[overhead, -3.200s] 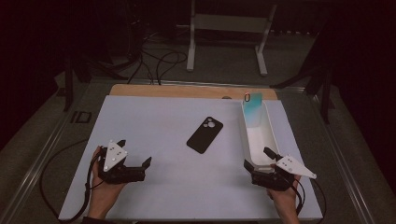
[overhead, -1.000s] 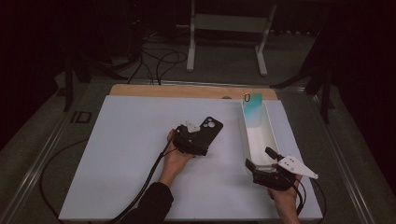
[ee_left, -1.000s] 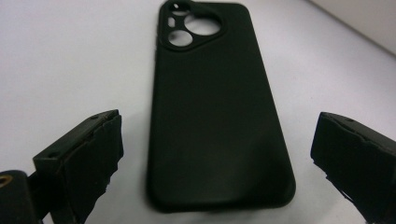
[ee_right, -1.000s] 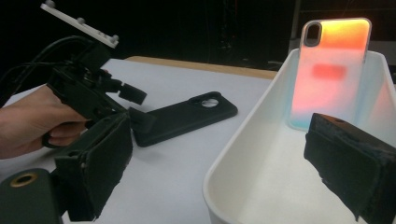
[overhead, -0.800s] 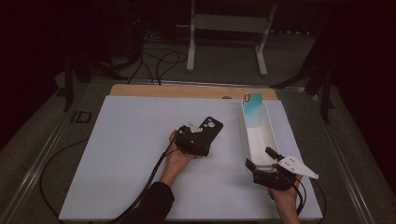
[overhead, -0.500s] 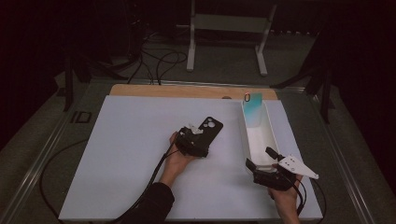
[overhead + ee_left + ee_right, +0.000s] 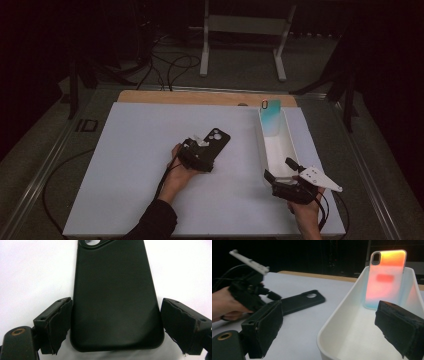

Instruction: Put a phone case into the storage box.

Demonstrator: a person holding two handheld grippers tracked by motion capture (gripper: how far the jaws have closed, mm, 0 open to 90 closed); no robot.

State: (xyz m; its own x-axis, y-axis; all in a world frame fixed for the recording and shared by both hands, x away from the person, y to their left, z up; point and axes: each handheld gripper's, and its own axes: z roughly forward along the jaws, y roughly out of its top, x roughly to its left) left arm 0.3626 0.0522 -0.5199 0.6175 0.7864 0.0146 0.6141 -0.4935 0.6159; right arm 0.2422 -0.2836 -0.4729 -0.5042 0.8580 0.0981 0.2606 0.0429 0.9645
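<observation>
Currently the left hand-held gripper straddles the black phone case lying flat on the white counter, jaws having just narrowed, right pad still clear; uneven closure could skid the slick case sideways, spoiling the grasp.

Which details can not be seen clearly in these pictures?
- Black phone case: in the left gripper view the top edge cuts off its camera end.
- Left gripper: in the high view its body covers the jaws and the case's near end.
- White bin: in the right gripper view the right jaw hides part of its floor.
- Colourful phone case: small in the high view.
</observation>
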